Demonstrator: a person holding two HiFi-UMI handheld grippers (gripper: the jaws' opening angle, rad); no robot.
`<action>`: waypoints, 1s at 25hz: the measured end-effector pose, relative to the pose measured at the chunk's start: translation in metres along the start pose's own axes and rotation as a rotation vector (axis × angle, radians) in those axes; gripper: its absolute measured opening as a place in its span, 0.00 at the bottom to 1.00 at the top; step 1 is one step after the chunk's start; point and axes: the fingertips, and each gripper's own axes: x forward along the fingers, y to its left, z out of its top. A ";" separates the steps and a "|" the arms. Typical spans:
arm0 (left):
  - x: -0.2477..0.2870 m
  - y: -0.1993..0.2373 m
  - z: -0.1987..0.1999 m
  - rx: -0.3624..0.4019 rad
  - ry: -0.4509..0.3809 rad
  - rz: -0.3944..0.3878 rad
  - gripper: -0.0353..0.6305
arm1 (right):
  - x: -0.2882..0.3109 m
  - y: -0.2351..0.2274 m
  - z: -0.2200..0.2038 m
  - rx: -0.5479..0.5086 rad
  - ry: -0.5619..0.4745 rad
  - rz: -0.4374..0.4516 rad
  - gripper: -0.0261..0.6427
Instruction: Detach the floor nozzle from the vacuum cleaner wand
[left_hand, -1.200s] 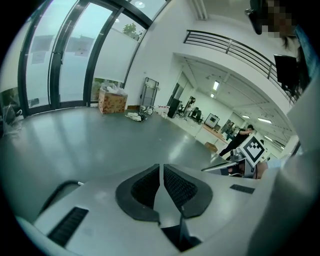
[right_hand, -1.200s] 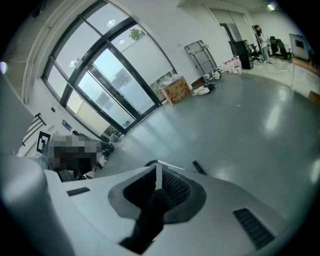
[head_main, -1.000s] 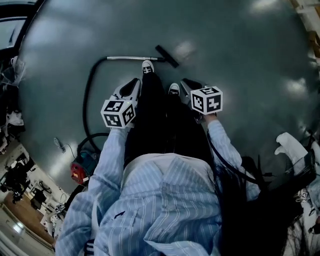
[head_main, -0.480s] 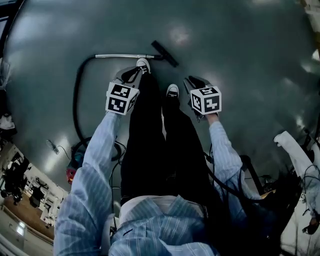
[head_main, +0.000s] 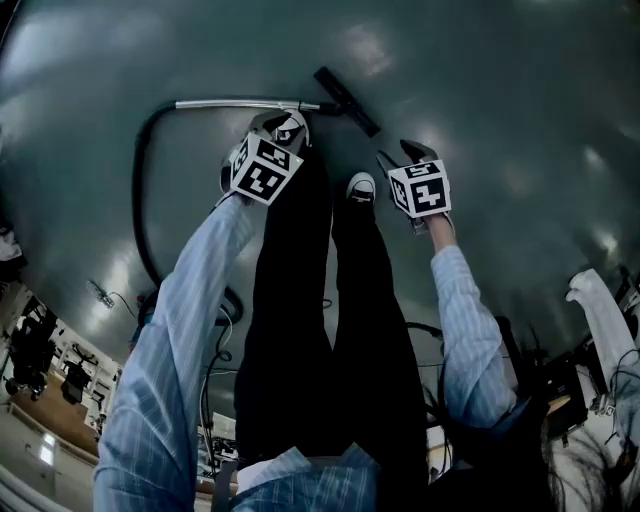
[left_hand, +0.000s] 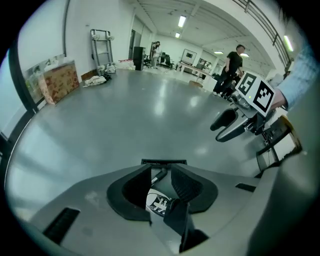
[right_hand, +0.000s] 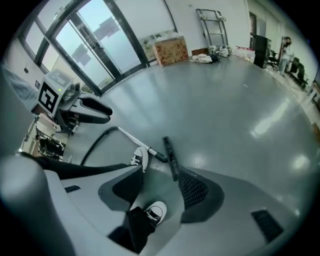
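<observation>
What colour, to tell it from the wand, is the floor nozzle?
The floor nozzle is black, the wand silvery; clearest in the right gripper view.

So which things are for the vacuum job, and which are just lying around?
For the job: floor nozzle, wand, hose.
Just lying about: cardboard box, metal trolley by the far wall.

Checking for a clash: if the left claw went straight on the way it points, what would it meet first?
Probably the person's shoe, seen between the jaws of the left claw, which have just been opening. Depth unclear.
</observation>
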 end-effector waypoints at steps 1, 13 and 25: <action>0.016 0.003 -0.009 0.031 0.024 -0.012 0.21 | 0.015 -0.004 -0.006 -0.017 0.018 -0.008 0.35; 0.185 0.031 -0.117 0.426 0.275 -0.076 0.22 | 0.188 -0.039 -0.053 -0.177 0.147 -0.050 0.39; 0.276 0.052 -0.164 0.548 0.363 -0.094 0.23 | 0.285 -0.060 -0.064 -0.278 0.241 -0.013 0.39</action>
